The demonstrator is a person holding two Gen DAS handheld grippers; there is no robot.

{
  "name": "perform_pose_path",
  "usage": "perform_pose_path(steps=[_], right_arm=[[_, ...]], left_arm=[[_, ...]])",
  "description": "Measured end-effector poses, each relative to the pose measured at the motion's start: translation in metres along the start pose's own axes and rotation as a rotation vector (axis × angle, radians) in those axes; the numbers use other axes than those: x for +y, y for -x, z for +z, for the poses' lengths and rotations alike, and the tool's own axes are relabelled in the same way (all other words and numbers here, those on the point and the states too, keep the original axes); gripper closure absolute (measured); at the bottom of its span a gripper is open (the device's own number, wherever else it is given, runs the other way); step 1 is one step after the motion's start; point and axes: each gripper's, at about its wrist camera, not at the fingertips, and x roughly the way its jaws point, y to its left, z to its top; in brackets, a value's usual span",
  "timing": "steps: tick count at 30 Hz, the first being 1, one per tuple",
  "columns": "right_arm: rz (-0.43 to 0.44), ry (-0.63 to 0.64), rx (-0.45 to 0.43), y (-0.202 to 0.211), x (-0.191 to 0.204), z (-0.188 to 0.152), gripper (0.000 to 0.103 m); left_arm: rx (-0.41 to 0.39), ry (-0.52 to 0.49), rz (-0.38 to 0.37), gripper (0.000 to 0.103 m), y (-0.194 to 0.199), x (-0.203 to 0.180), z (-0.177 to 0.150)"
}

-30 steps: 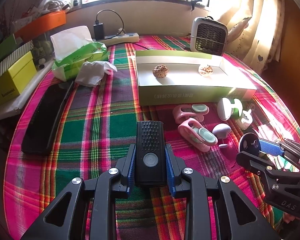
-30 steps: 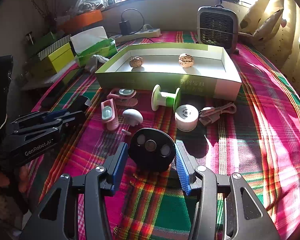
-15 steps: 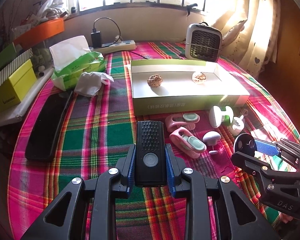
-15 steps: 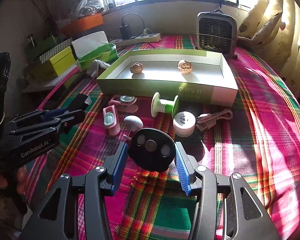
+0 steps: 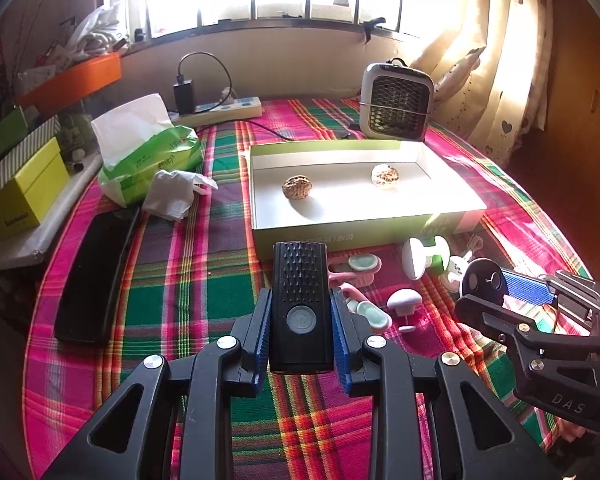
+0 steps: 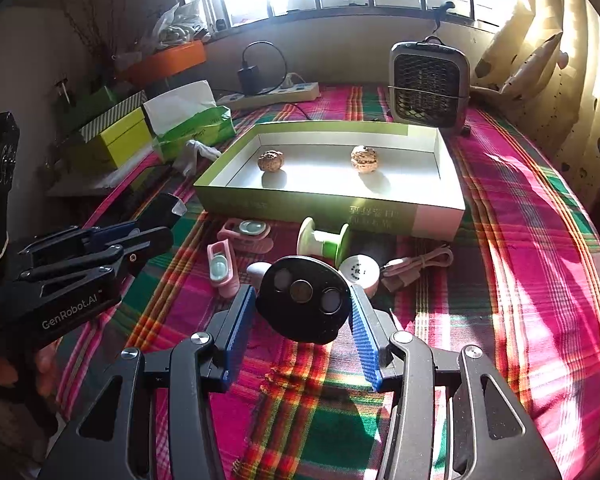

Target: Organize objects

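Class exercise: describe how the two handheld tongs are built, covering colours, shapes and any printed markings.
Both tongs, left and right, are black angular frames with triangular cut-outs and silver bolts. The finger pads are blue and ribbed. White lettering reads "GenRobot.AI" on the left body, "DAS" on the right. No cables or sleeves show.

Far ahead of the fingers stands a small grey heater; off to their left — a green tissue pack, a power strip and a yellow box.

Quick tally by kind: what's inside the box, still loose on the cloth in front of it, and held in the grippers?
Walnuts in box: 2
Pink clips: 2
Green spool: 1
White cap: 1
Mushroom piece: 1
Pink cable: 1
Held black items: 2
Total: 10
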Motion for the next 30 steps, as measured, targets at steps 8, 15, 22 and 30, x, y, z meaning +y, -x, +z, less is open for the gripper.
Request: perform_pose_path(steps=[8, 15, 22, 30], right_arm=[[-0.017, -0.001, -0.020, 0.002, -0.008, 0.019, 0.055], [-0.028, -0.020, -0.026, -0.005, -0.024, 0.039, 0.055], [-0.055, -0.028, -0.024, -0.016, -0.041, 0.061, 0.055], [-0.106, -0.020, -0.014, -0.036, -0.058, 0.084, 0.055]], left_arm=[[-0.003, -0.001, -0.017, 0.078, -0.006, -0.004, 0.015], [0.004, -0.008, -0.039, 0.078, -0.020, -0.009, 0.033], [0.017, -0.020, -0.066, 0.078, -0.037, -0.017, 0.054], [0.020, -0.019, -0.091, 0.078, -0.057, -0.023, 0.078]])
